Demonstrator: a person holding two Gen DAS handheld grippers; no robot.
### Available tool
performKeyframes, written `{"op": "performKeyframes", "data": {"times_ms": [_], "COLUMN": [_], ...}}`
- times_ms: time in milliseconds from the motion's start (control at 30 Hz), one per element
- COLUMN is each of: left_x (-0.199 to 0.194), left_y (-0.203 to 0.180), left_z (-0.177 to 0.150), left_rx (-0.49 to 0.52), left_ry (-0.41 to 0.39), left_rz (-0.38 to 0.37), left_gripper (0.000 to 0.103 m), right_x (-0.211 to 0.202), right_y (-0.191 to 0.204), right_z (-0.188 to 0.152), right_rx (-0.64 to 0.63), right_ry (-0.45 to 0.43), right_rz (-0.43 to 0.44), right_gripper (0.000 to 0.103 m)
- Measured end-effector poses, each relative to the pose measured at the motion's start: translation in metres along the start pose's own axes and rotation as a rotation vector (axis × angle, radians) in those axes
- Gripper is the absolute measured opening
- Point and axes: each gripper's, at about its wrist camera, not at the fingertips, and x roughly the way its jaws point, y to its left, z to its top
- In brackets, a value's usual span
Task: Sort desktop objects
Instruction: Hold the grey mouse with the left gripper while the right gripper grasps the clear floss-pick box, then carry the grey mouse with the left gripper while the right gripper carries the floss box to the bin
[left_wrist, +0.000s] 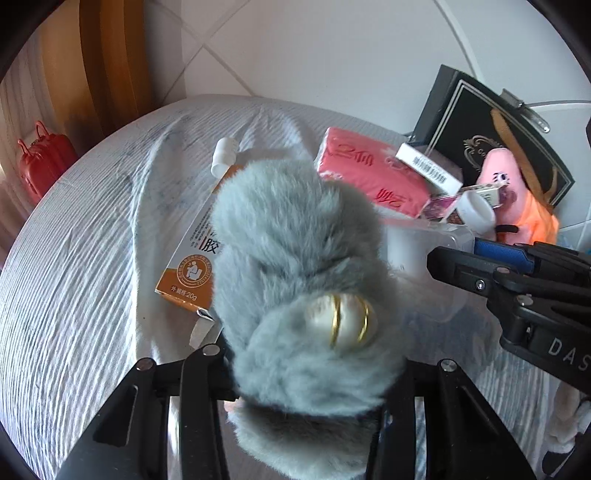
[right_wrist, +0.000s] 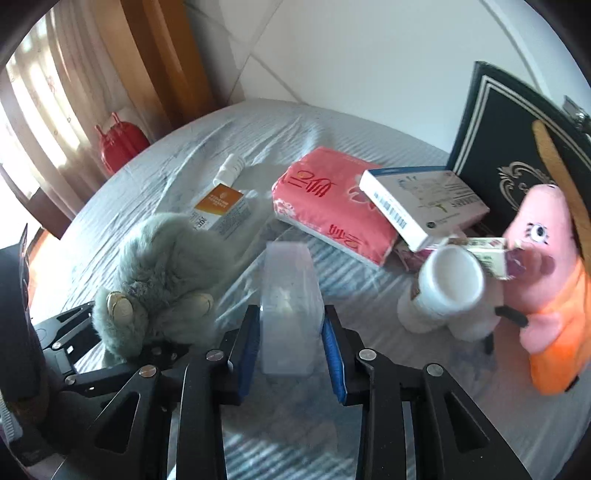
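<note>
Grey furry toy (left_wrist: 295, 280) in downward-tilted left tool (left_wrist: 310, 373).

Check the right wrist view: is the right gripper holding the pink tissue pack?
No, the right gripper is shut on a translucent plastic box, while the pink tissue pack lies farther back on the cloth.

A round desk (right_wrist: 369, 424) is covered with a wrinkled, pale striped cloth (right_wrist: 155, 177). Near the middle lies an orange and white box (right_wrist: 221, 214) with a white tube (right_wrist: 231, 168) just beyond it. Toward the far right edge lies a pink tissue pack (right_wrist: 332, 206), a white carton (right_wrist: 421, 206) resting tilted on it. A pink and orange plush toy (right_wrist: 550, 280) sits at the right edge.
</note>
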Motion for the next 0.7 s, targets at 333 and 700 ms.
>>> {"op": "performKeyframes", "data": {"times_ms": [333, 700], "left_x": [-0.136, -0.302], "left_y": [-0.043, -0.197], "left_z": [-0.049, -0.065], "left_rx": [0.125, 0.377], "left_ry": [-0.144, -0.371], "left_rz": [-0.113, -0.319], "left_gripper": [0.04, 0.04], "right_x": [-0.144, -0.386], "right_y": [-0.006, -0.044], "right_z": [-0.061, -0.153], "right_rx": [0.077, 0.263], "right_ry": [-0.151, -0.443], "right_rz": [-0.095, -0.36], "right_gripper": [0.032, 0.032]}}
